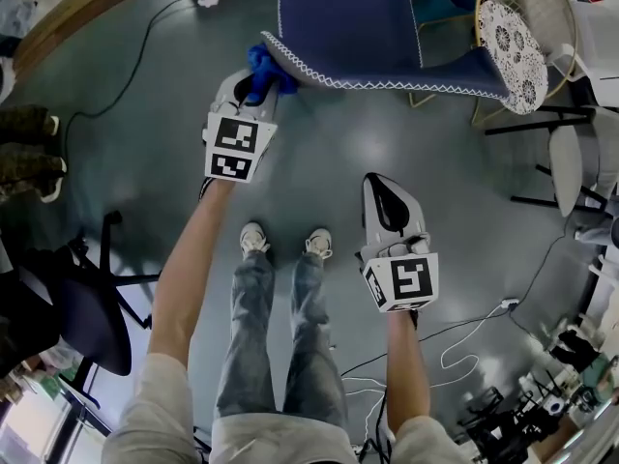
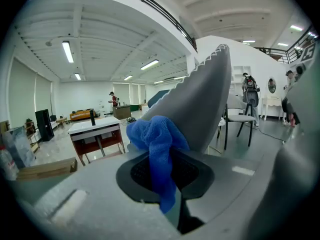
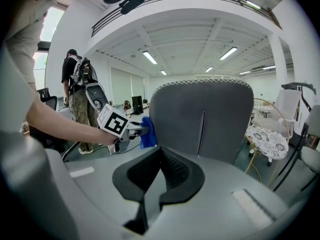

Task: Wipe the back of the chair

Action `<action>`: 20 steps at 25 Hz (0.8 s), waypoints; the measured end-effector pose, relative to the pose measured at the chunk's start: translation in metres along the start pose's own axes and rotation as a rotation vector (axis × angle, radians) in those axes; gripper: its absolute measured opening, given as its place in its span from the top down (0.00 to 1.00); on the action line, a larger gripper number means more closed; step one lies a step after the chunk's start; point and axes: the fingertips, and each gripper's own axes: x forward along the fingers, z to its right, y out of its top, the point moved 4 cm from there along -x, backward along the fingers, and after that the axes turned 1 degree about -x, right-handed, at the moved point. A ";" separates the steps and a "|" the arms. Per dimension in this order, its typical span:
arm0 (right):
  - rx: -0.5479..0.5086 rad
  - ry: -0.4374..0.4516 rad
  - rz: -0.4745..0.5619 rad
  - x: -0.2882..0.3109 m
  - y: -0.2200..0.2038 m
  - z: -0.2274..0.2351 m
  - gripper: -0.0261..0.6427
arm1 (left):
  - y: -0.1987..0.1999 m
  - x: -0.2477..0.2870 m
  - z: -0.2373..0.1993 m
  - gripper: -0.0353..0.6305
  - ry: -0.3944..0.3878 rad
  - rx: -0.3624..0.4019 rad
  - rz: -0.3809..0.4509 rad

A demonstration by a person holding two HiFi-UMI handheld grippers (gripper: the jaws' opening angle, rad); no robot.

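Chair back (image 3: 200, 119) grey, zigzag-stitched edge; blue cloth (image 2: 157, 139) touching it.

chair (image 1: 358, 27): far part cut by head view's upper edge | blue cloth (image 2: 159, 149): tail hidden inside left hand-held gripper (image 1: 253, 90)

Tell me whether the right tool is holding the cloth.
No, the right tool is empty; the blue cloth sits in the left tool.
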 end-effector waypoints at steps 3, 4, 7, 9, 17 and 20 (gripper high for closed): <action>0.001 0.002 -0.006 0.002 -0.002 0.002 0.96 | -0.006 0.006 0.002 0.88 -0.002 0.001 -0.018; 0.002 0.002 -0.008 0.003 -0.003 0.003 0.96 | -0.007 0.007 0.003 0.88 -0.001 -0.001 -0.018; 0.002 -0.002 -0.015 0.006 -0.005 0.005 0.96 | -0.017 0.013 0.002 0.88 -0.014 -0.005 -0.046; 0.005 -0.002 -0.019 0.010 -0.006 0.006 0.96 | -0.028 0.019 0.003 0.88 -0.027 0.001 -0.080; 0.007 0.017 -0.024 0.024 -0.005 0.004 0.96 | -0.072 0.042 0.004 0.88 -0.055 0.016 -0.210; 0.004 0.030 -0.020 0.026 -0.005 0.001 0.96 | -0.087 0.039 -0.001 0.88 -0.045 0.001 -0.253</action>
